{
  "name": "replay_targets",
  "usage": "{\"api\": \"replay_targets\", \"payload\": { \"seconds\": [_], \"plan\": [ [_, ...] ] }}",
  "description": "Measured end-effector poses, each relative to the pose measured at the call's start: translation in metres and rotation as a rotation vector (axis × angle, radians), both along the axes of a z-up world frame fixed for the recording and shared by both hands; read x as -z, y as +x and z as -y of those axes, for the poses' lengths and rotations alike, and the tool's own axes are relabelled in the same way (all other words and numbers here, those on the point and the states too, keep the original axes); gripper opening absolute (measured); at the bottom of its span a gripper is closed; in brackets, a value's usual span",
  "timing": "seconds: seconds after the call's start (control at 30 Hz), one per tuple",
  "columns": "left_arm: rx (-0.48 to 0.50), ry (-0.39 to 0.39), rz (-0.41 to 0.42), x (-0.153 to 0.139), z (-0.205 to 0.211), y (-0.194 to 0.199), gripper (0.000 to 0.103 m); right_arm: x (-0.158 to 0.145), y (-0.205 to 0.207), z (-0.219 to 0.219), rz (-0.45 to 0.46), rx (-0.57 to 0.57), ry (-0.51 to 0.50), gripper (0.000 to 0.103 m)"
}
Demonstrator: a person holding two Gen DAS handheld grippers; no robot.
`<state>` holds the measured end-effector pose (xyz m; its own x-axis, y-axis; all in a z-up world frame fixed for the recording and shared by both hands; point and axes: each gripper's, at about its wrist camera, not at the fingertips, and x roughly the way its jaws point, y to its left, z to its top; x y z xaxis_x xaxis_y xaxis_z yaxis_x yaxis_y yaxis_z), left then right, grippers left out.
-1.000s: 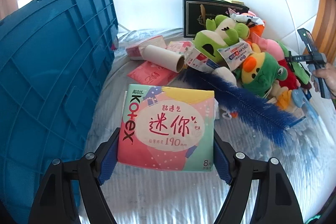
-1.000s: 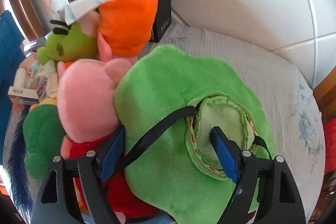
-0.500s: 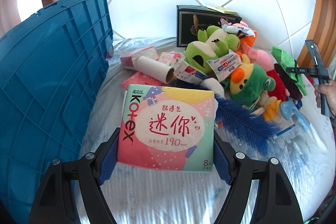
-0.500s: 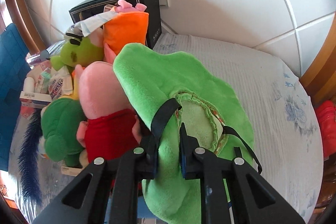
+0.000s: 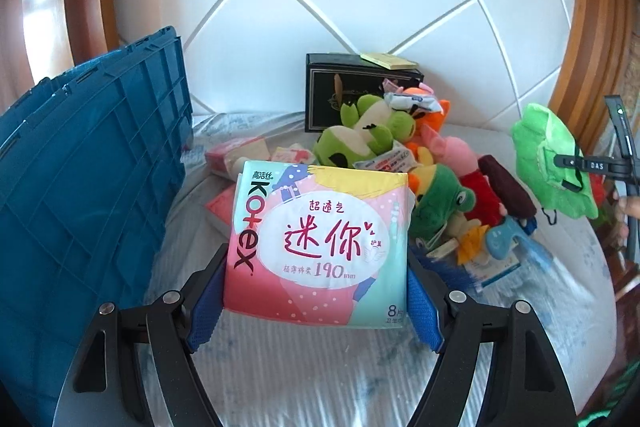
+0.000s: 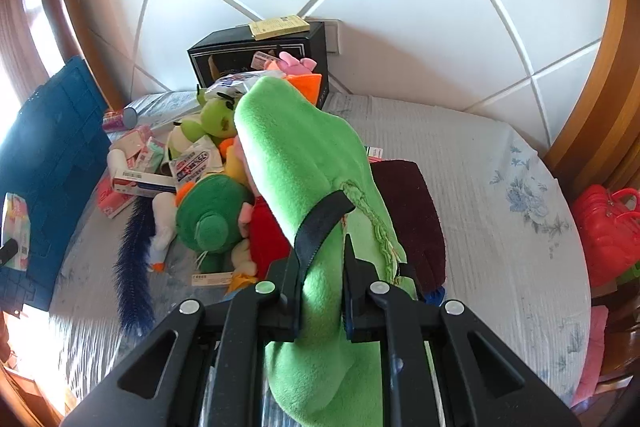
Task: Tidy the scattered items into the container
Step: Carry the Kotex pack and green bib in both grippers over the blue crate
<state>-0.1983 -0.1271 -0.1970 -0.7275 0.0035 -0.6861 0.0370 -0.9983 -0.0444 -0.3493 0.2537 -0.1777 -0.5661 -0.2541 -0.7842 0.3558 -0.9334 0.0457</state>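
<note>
The left gripper (image 5: 316, 291) clamps the wide Kotex pack (image 5: 320, 243) while the right gripper (image 6: 320, 291) pinches the green plush cloth (image 6: 304, 163) tightly.

The blue crate (image 5: 80, 187) runs off the frame's left edge, and the Kotex pack (image 5: 320, 243) hides items behind it.

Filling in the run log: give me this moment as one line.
left gripper: shut on Kotex pack | right gripper: shut on green plush piece | blue crate: nothing dropped in yet

Bed (image 6: 480, 163), pale floral sheet: blue crate (image 5: 80, 187) at edge, black box (image 5: 352, 91), plush pile (image 5: 420, 179), blue brush (image 6: 134, 259).
</note>
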Motion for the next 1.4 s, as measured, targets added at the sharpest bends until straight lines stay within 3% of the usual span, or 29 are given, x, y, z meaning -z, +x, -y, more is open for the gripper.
{"api": "replay_targets", "payload": {
  "seconds": [0.4,0.8,1.07,1.4],
  "plan": [
    [0.023,-0.003,-0.07,-0.04,-0.015,0.022,0.077,-0.049,0.079,0.003,-0.038,0.024,-0.04,0.014],
    [0.012,-0.024,-0.091,-0.067,-0.045,0.048,0.077,-0.077,0.148,-0.016,-0.085,0.036,-0.045,0.014],
    [-0.022,-0.04,-0.09,-0.089,-0.054,0.057,0.077,-0.087,0.175,-0.003,-0.099,0.056,-0.049,0.014],
    [0.067,-0.027,-0.14,-0.121,-0.039,0.063,0.077,-0.114,0.205,0.024,-0.131,0.124,-0.033,0.014]
  ]
}}
